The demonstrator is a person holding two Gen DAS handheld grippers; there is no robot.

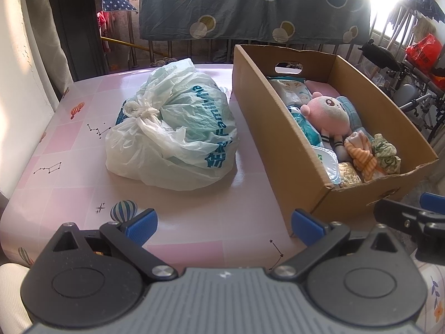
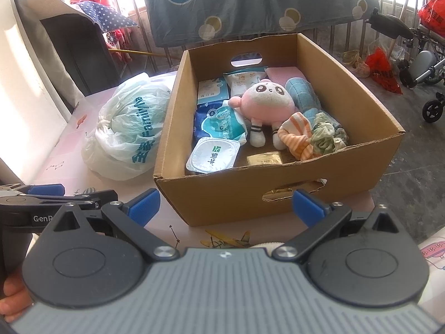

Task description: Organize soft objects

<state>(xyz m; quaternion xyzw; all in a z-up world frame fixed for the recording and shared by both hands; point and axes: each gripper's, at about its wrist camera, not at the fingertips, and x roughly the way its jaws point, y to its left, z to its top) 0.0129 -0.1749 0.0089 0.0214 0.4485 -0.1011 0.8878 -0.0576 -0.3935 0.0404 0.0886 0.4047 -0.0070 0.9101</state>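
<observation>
While both claws hang low over the near edge of the pink patterned tabletop (image 1: pixel 69 144), neither grips anything: the left gripper (image 1: pixel 224 224) has its blue-padded fingers spread wide with bare table between them, and the right gripper (image 2: pixel 225 204) is spread just as wide in front of the near wall of the open brown cardboard box (image 2: pixel 222 192). That box sits on the right part of the table, with a hand slot cut in its near and far walls. Inside it, a pink round-headed plush doll (image 2: pixel 264 108) lies near the middle, and an orange-and-white striped knotted cloth (image 2: pixel 297 136) and a pale green ruffled scrunchie (image 2: pixel 325 133) rest against the near right corner. A rolled blue towel (image 2: pixel 303 91) lies to the far right of the doll. Blue-and-white wipe packets (image 2: pixel 219 123) and a white foil-lidded tub (image 2: pixel 212 157) fill the left side. Left of the box, touching its wall, sits a knotted white plastic shopping bag (image 1: pixel 172 128) with teal lettering.
</observation>
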